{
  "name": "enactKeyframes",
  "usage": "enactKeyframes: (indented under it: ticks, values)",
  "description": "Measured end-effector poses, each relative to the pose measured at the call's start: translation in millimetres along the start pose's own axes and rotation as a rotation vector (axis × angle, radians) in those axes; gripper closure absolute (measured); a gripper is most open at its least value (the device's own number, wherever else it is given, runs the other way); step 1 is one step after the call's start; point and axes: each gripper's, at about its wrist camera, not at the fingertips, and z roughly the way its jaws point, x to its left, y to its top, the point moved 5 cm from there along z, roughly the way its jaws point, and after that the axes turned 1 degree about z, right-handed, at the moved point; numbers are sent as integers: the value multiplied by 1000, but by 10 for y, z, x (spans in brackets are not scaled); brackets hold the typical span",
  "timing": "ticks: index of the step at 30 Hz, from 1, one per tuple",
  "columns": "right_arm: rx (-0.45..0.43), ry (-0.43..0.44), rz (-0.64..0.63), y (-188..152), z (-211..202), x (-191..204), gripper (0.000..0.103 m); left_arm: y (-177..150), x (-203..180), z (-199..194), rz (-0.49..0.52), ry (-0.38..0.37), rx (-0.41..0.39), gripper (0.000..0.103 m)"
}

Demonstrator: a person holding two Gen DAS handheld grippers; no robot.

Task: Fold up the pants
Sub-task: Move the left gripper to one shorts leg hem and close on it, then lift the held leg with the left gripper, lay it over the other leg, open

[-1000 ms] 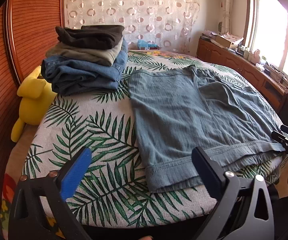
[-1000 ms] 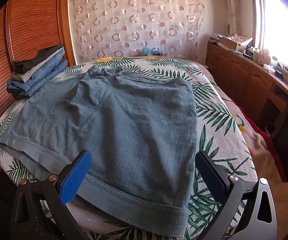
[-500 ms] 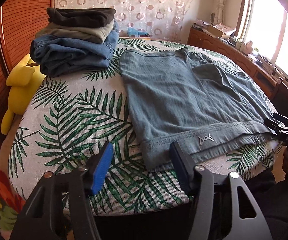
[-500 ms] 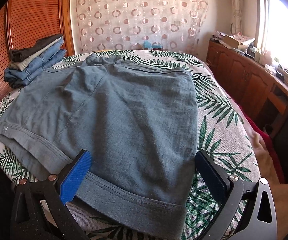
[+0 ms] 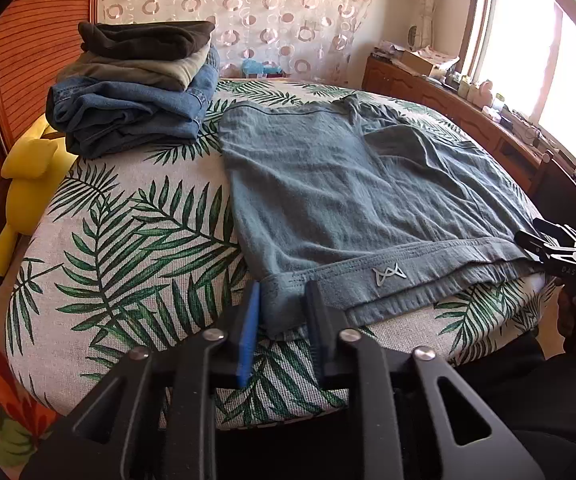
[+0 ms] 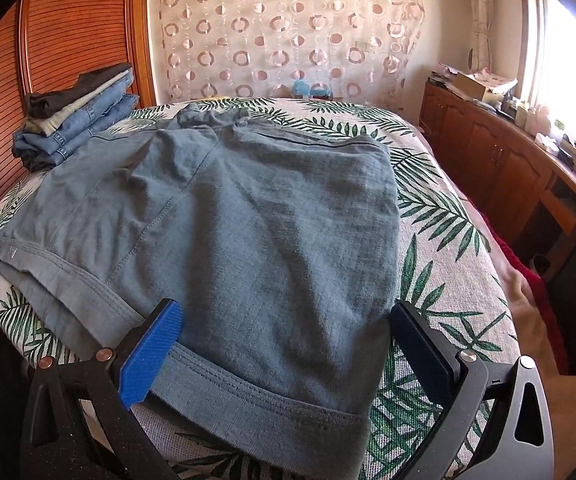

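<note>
Grey-blue pants (image 5: pixel 348 200) lie spread flat on the palm-leaf bedspread (image 5: pixel 127 240), hems toward me. They also show in the right wrist view (image 6: pixel 255 240). My left gripper (image 5: pixel 281 312) has its jaws closed around the near left hem corner of the pants. My right gripper (image 6: pixel 283 344) is open wide, its fingers either side of the other leg's hem at the bed's near edge. The right gripper shows at the right edge of the left wrist view (image 5: pixel 548 248).
A stack of folded pants (image 5: pixel 135 88) sits at the bed's far left. A yellow plush toy (image 5: pixel 27 184) leans beside the bed by the wooden wardrobe (image 5: pixel 27 60). A wooden sideboard (image 6: pixel 508 152) runs under the window on the right.
My left gripper moved forward to the hem corner and narrowed from wide open to closed on the fabric. My right gripper stayed open and edged closer to its hem.
</note>
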Motion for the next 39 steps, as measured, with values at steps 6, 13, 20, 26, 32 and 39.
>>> enactKeyframes:
  ticks: [6, 13, 20, 26, 32, 39]
  values:
    - [-12, -2, -1, -8, 18, 16, 0, 67, -37, -87, 4, -28, -26, 94]
    - [-10, -1, -5, -22, 4, 17, 0, 349, -248, -251, 41, -96, -86, 95]
    - [-14, -3, -6, -29, -8, 22, 0, 736, -560, -299, 116, -151, -140, 95]
    - [-12, -2, -6, -36, -5, 23, 0, 958, -799, -202, 158, -192, -146, 95]
    - [-3, 5, -11, -21, 7, 21, 0, 1108, -964, -166, 179, -232, -147, 95]
    - [19, 7, -19, 46, 24, 13, 0, 1231, -1255, -160, 230, -271, -152, 96]
